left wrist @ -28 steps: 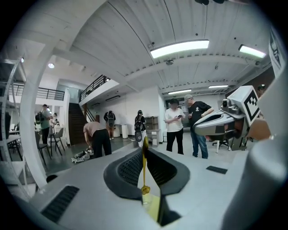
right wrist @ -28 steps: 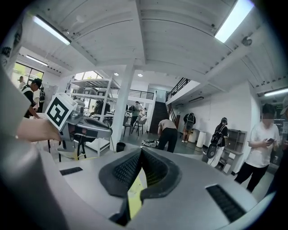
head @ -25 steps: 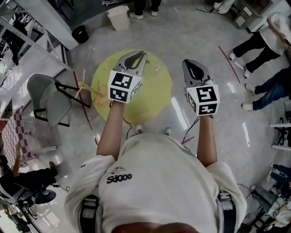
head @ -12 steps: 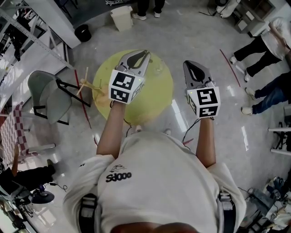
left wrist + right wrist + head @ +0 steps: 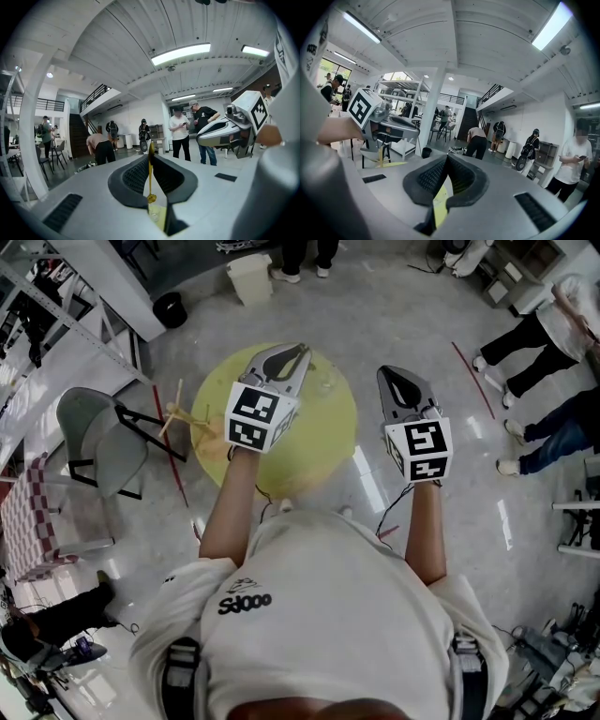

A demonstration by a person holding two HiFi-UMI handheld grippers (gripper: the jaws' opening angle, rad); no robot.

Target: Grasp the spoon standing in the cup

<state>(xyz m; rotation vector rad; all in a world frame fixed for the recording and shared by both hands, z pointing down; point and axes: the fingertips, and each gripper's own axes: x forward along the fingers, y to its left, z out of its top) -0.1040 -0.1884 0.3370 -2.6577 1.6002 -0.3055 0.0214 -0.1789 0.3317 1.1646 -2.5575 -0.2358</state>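
Observation:
A thin golden spoon (image 5: 150, 180) stands upright between the jaws of my left gripper (image 5: 150, 157), which are shut on its handle near the top. Below it, a clear cup (image 5: 153, 214) shows in the gap between the jaws. In the head view my left gripper (image 5: 302, 351) is over the far part of the round yellow table (image 5: 319, 446), with the clear cup (image 5: 325, 382) just to its right. My right gripper (image 5: 386, 371) hovers off the table's right edge. In its own view the right gripper (image 5: 446, 157) is shut with nothing in it.
A grey folding chair (image 5: 94, 442) and a pale wooden frame (image 5: 178, 416) stand left of the table. A white bin (image 5: 248, 276) and a black bin (image 5: 169, 307) sit on the floor beyond. People (image 5: 548, 329) stand at the right.
Both grippers have stayed almost still, and the left one has kept its hold on the spoon.

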